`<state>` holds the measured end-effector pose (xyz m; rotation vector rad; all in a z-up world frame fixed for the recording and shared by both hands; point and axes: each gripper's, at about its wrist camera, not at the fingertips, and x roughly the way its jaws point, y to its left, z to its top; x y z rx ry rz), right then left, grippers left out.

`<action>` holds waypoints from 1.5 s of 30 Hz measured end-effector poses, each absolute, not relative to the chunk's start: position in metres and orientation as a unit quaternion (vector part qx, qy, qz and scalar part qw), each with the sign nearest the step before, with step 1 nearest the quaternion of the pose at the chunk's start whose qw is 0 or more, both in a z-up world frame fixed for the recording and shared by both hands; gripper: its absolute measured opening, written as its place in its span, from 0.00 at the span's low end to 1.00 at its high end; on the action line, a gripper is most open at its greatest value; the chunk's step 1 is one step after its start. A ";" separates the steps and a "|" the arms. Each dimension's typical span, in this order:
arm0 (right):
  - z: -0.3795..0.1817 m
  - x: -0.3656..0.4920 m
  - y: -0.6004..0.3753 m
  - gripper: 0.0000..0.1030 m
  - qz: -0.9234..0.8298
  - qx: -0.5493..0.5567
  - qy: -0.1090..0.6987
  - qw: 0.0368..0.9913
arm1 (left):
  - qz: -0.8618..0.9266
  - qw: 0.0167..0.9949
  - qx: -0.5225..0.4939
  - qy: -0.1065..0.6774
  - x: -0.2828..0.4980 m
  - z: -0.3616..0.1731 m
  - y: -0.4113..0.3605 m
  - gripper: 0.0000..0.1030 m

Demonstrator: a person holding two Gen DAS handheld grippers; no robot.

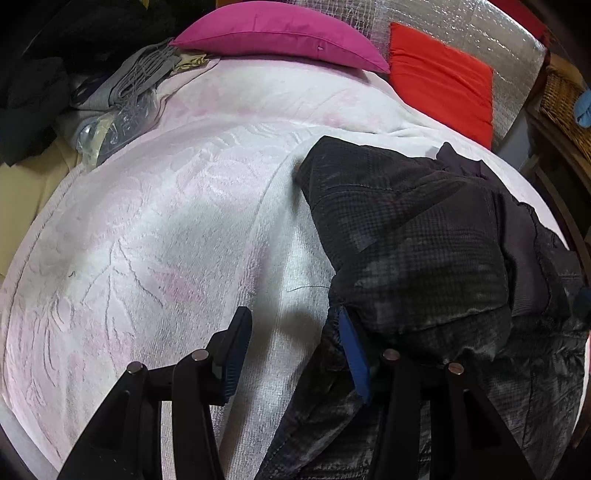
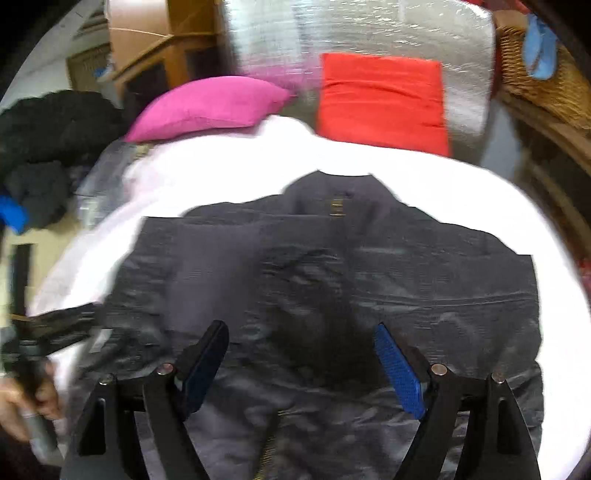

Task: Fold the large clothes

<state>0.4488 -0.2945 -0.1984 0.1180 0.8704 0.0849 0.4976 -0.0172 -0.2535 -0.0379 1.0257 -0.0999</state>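
black gripper arms fill the bottom of both views, and just beyond them lies the white and pale pink blanket (image 1: 155, 229) that covers the whole bed, embossed with a leafy pattern. on it, toward the right side in the left wrist view, rests the dark jacket (image 1: 424, 251), quilted and partly folded over itself; in the blurred right wrist view it spreads wide with its collar pointing away. behind the bed stands a silver foil sheet (image 2: 369, 33), with a red cushion (image 1: 443, 77) leaning on it and a magenta pillow (image 1: 280, 33) beside that at the head of the blanket. a heap of dark and grey clothes (image 1: 55, 74) crowds the left edge, next to clear plastic packaging. a wicker basket (image 2: 546, 81) sits at the far right.

the left gripper (image 1: 291, 347) has its jaws apart, the left finger over bare blanket, the right blue pad against the jacket's edge, nothing clamped. the right gripper (image 2: 303, 354) hovers over the jacket's lower half, jaws wide apart and empty. the person's left hand (image 2: 22, 402) shows at the left edge.
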 end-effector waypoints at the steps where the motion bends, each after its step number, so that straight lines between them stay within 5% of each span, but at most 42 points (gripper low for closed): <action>1: -0.195 0.450 -0.288 0.82 0.066 0.062 0.424 0.901 | -0.047 0.870 -0.018 0.490 0.498 -0.254 -0.018 0.48; 15: -0.245 0.500 -0.199 0.81 0.070 -0.137 0.466 0.871 | -0.064 0.860 -0.055 0.503 0.503 -0.254 -0.008 0.47; 16: -0.244 0.503 -0.206 0.77 0.067 -0.102 0.465 0.877 | -0.064 0.861 -0.051 0.502 0.502 -0.254 -0.009 0.47; 17: -0.239 0.504 -0.217 0.61 0.065 -0.057 0.458 0.884 | -0.064 0.862 -0.049 0.501 0.502 -0.253 -0.010 0.47; 18: -0.235 0.505 -0.228 0.54 0.070 -0.017 0.454 0.888 | -0.064 0.862 -0.049 0.501 0.502 -0.254 -0.010 0.47; 22: -0.227 0.507 -0.264 0.37 0.039 0.045 0.440 0.896 | -0.065 0.861 -0.056 0.501 0.502 -0.254 -0.008 0.47; 29: -0.216 0.502 -0.293 0.41 0.006 0.110 0.436 0.893 | -0.057 0.865 -0.040 0.496 0.500 -0.253 -0.015 0.47; 32: -0.210 0.508 -0.284 0.74 0.000 0.121 0.459 0.880 | -0.056 0.865 -0.039 0.496 0.501 -0.254 -0.016 0.47; 39: -0.240 0.532 -0.241 0.74 -0.056 -0.027 0.499 0.865 | -0.058 0.865 -0.040 0.497 0.502 -0.254 -0.016 0.47; 42: -0.249 0.524 -0.239 0.65 -0.059 -0.071 0.484 0.870 | -0.059 0.866 -0.039 0.496 0.502 -0.253 -0.016 0.47; 43: -0.247 0.523 -0.247 0.48 -0.057 -0.051 0.485 0.871 | -0.060 0.866 -0.039 0.495 0.502 -0.253 -0.016 0.47; 45: -0.240 0.520 -0.269 0.34 -0.060 0.001 0.483 0.874 | -0.064 0.866 -0.039 0.494 0.501 -0.252 -0.017 0.47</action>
